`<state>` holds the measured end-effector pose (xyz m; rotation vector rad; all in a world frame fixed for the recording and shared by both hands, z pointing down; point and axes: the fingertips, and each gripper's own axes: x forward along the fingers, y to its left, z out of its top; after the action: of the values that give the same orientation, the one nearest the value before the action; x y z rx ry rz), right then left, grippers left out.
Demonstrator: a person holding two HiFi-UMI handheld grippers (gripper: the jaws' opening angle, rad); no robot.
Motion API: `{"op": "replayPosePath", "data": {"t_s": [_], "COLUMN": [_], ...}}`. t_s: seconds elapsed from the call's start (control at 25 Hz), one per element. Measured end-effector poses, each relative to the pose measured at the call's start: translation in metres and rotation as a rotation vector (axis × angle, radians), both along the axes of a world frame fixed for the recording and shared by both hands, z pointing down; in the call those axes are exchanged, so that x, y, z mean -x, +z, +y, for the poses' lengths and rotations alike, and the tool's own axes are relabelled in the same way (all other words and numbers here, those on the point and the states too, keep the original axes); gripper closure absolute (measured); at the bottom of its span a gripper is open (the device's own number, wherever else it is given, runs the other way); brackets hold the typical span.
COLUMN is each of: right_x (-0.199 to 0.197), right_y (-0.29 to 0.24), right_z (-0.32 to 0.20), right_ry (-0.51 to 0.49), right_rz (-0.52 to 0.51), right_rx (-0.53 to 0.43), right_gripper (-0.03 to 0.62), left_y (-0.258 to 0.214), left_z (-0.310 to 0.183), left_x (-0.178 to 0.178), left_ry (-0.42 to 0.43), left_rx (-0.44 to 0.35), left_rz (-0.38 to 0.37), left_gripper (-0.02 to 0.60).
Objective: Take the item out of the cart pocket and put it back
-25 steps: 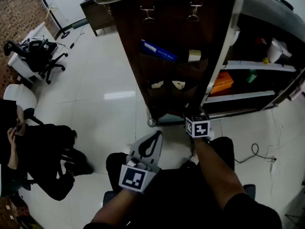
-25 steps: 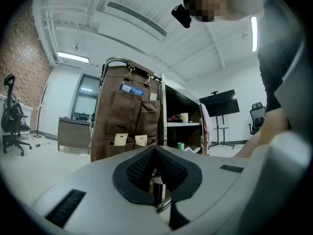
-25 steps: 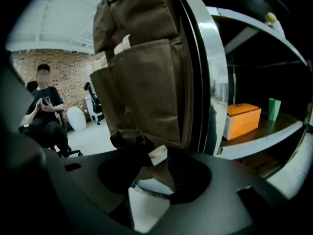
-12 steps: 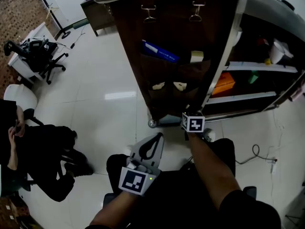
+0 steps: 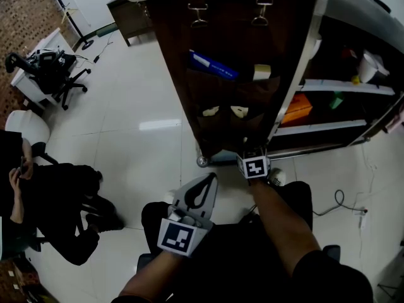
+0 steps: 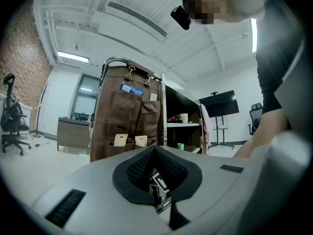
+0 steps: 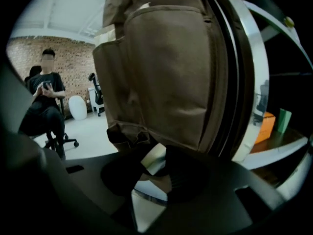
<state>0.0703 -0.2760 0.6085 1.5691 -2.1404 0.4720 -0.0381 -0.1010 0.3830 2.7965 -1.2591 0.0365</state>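
A brown fabric pocket organizer (image 5: 233, 55) hangs on the end of the cart (image 5: 353, 17). Its pockets hold a blue item (image 5: 213, 66), a cream item (image 5: 261, 72) and two small pale packets (image 5: 211, 111) (image 5: 238, 111). My right gripper (image 5: 252, 158) is down at the organizer's bottom edge, mostly hidden under its marker cube. In the right gripper view its jaws have just been closing, and a small pale packet (image 7: 154, 158) sits between them, its edges against both pads. My left gripper (image 5: 211, 177) hangs back over my lap, shut and empty (image 6: 155, 150).
The cart's shelves carry an orange box (image 5: 295, 109) and a white cup (image 5: 366, 67). A seated person (image 5: 57, 201) is at the left, with a white chair (image 5: 25, 126) and a loaded office chair (image 5: 47, 68) behind. A cable (image 5: 341, 202) lies on the floor at the right.
My right gripper has shifted a little left and closer to the base of the organizer. The left gripper has stayed where it was.
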Motion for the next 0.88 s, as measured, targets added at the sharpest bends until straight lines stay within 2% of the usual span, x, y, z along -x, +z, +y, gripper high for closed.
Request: {"op": "replayPosePath", "data": {"t_s": [0.12,0.32,0.44,0.48,0.64,0.88], "right_x": [0.008,0.011,0.019,0.021,0.021,0.016], "right_y": [0.003,0.008,0.004,0.001,-0.005,-0.029], "right_z": [0.003,0.005,0.006,0.006,0.007,0.009], "right_ry": [-0.077,-0.098,-0.133,-0.146,-0.164,-0.16], "right_rz": [0.079,0.116,0.1,0.097,0.122,0.081], "right_rx": [-0.027,-0.032,-0.04,-0.047,-0.068,-0.089], "right_gripper": [0.453,0.465,0.478,0.531,0.533,0.533], "left_y": [0.0,-0.001,-0.001,-0.001,-0.001,-0.001], "left_z": [0.001,0.0,0.0,0.0,-0.001,-0.001], "left_x": [-0.001,0.0,0.0,0.0,0.001,0.001], "left_ry": [0.001,-0.002,0.0,0.0,-0.002,-0.003], "left_rx": [-0.002,0.0,-0.002,-0.001,0.002,-0.001], "left_rz": [0.0,0.003,0.004,0.005,0.007,0.004], "left_gripper": [0.581,0.581,0.581,0.581,0.581,0.581]}}
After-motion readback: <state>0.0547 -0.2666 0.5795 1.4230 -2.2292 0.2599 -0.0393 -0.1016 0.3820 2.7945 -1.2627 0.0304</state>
